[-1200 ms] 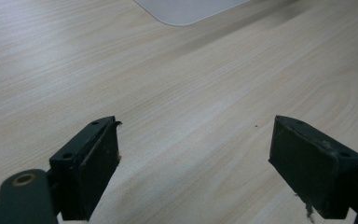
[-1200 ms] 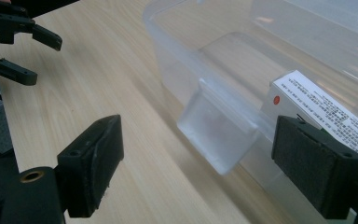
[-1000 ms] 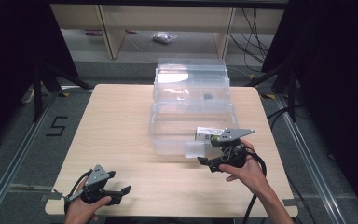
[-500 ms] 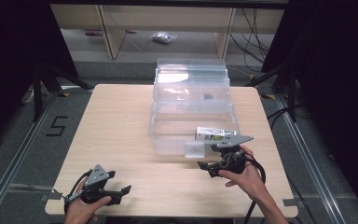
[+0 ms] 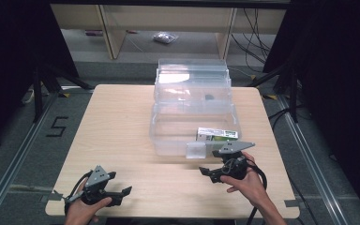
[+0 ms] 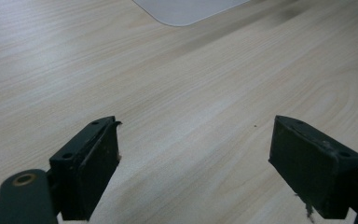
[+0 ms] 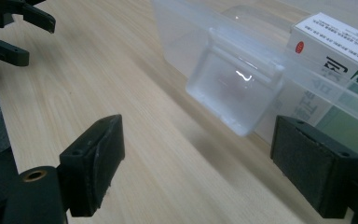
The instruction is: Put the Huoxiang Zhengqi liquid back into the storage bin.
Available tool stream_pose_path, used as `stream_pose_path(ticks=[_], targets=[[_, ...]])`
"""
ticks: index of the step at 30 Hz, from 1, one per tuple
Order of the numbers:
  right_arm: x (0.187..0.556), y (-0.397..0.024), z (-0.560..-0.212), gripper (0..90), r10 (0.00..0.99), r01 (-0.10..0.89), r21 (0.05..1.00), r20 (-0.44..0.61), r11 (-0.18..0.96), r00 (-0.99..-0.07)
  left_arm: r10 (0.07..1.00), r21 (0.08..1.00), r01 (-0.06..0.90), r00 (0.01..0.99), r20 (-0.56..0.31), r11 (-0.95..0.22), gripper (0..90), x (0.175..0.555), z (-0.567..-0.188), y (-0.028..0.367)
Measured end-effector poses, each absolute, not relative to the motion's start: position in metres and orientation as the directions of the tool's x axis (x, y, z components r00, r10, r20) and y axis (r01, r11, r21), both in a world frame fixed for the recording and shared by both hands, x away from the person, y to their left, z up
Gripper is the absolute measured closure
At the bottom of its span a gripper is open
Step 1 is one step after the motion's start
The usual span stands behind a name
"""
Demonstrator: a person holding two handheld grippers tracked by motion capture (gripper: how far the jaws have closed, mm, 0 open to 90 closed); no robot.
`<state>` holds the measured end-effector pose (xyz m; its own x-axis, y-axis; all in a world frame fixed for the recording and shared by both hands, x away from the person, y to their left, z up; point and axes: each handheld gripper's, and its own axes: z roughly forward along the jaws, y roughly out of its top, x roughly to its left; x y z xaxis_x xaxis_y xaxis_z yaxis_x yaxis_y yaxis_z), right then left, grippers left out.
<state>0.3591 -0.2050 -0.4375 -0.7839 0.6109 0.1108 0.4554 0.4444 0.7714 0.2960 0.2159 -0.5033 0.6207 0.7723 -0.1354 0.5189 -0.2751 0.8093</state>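
Right tool (image 5: 207, 171) gaping wide, gripping nothing, sitting at 5 o'clock from clear bin (image 5: 168, 136); carton (image 5: 217, 135) lying inside bin. Left tool (image 5: 124, 191) gaping wide, empty, hovering over counter (image 5: 122, 122).

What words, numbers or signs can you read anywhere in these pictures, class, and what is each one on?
"5": a dark numeral on the floor, left of the table.
Carton in the clear plastic box: black printed lines, a red round mark and a green patch, all too small and blurred to read.
Nothing else carries readable text.
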Motion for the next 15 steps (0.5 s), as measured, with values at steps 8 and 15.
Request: stream_pose_path(ticks=[8, 15], targets=[[0.354, -0.206, -0.446, 18.5, 0.620, 0.478, 0.765, 0.133, 0.431, -0.773, 0.775, 0.813, 0.515, 0.618, -0.134, -0.270, 15.1, 0.296, -0.504, 0.215], [0.350, -0.207, -0.452, 18.2, 0.616, 0.487, 0.754, 0.140, 0.441, -0.775, 0.772, 0.807, 0.520, 0.622, -0.131, -0.282, 15.1, 0.296, -0.503, 0.216]])
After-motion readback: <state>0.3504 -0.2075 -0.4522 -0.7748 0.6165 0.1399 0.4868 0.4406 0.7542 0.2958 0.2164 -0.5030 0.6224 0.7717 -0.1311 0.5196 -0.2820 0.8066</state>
